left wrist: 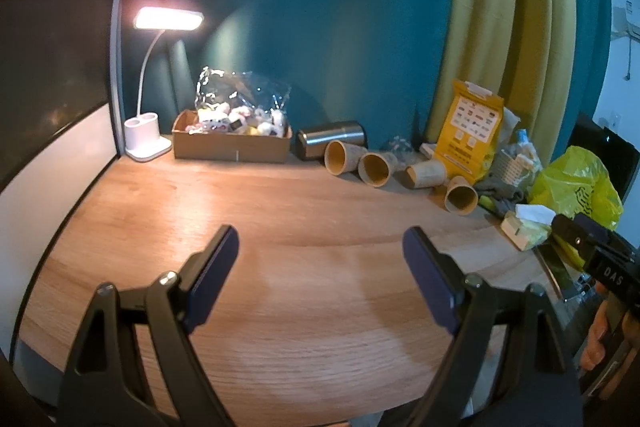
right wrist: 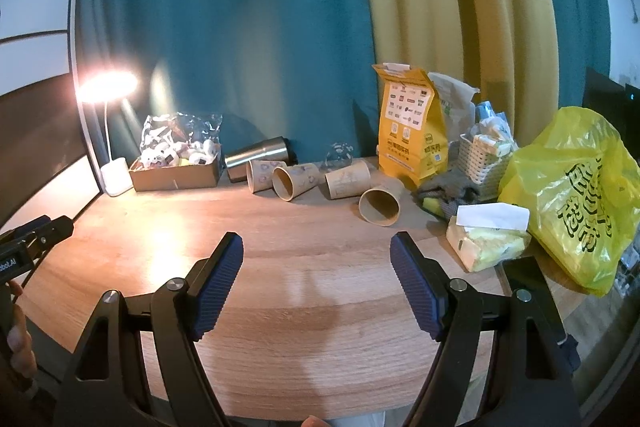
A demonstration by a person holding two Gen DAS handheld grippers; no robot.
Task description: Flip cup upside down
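Several brown paper cups lie on their sides at the back of the wooden table [left wrist: 280, 227]. The nearest cup [right wrist: 380, 205] has its mouth toward me; it also shows in the left wrist view [left wrist: 462, 195]. Others lie to its left [right wrist: 347, 180] [right wrist: 294, 181] [right wrist: 264, 175]. My left gripper [left wrist: 320, 247] is open and empty, held over the table's front. My right gripper [right wrist: 316, 253] is open and empty, a little short of the cups. The right gripper's body shows at the right edge of the left wrist view [left wrist: 592, 247].
A lit white desk lamp [left wrist: 146, 143] and a cardboard box of small items [left wrist: 232, 143] stand at back left. A steel tumbler [right wrist: 260, 157] lies behind the cups. A yellow paper bag [right wrist: 412, 131], white basket [right wrist: 482, 163], tissue pack [right wrist: 486, 239] and yellow plastic bag [right wrist: 572, 199] crowd the right.
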